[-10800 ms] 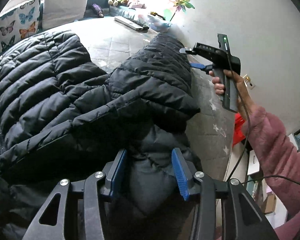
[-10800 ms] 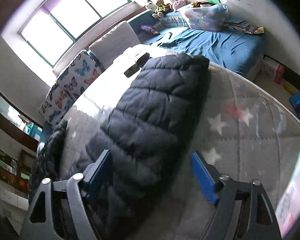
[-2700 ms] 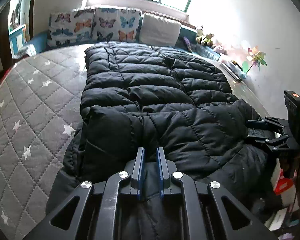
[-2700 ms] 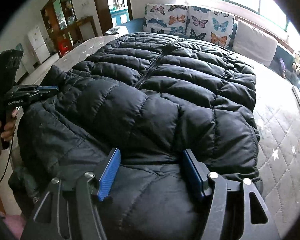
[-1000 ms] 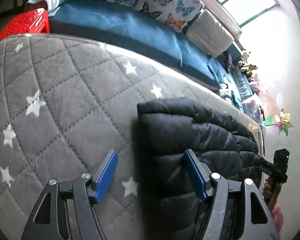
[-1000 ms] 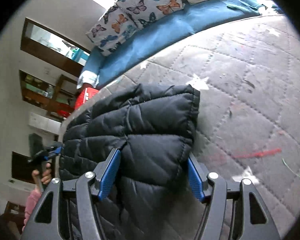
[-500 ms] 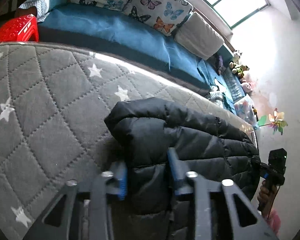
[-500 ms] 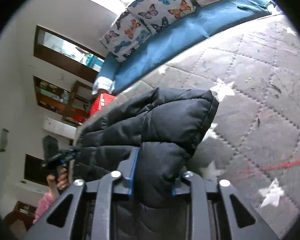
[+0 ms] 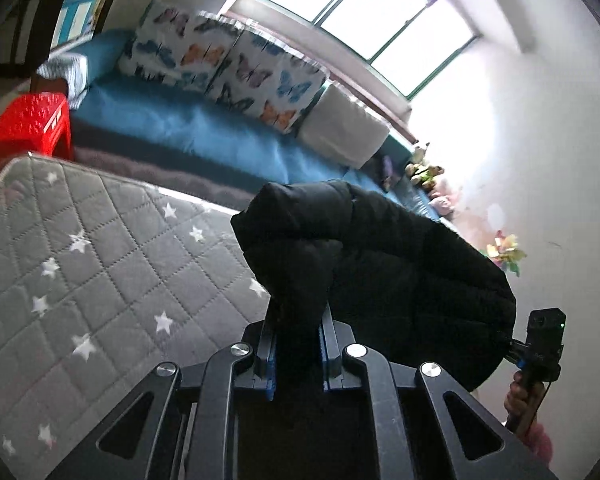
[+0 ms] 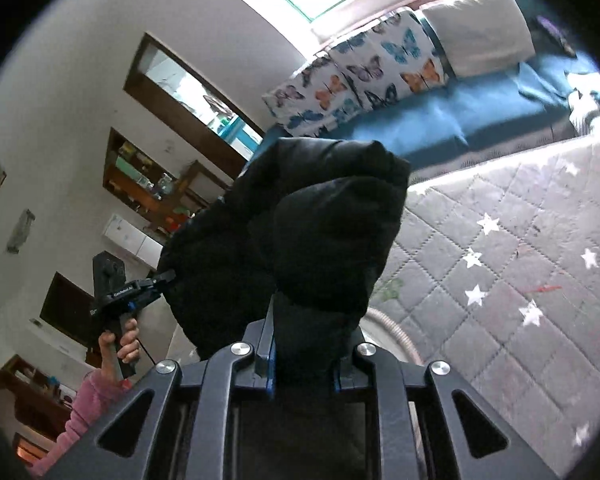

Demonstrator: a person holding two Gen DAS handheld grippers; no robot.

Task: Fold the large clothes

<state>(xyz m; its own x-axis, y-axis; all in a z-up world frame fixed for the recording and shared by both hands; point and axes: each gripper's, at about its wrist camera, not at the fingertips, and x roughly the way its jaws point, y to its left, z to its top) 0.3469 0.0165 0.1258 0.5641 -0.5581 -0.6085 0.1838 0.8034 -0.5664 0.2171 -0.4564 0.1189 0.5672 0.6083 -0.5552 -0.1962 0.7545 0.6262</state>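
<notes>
At the left we see the quilted mattress bare, so the black puffer jacket hangs in the air above it, not lying flat. Our left claw is pinched tight on one bunched end of the jacket. Further right, our right claw is clamped just as narrowly on the other end. We judge the jacket already doubled into a thick bundle, though the dark folds hide how many layers there are. What seems left is to lay it down and square it.
</notes>
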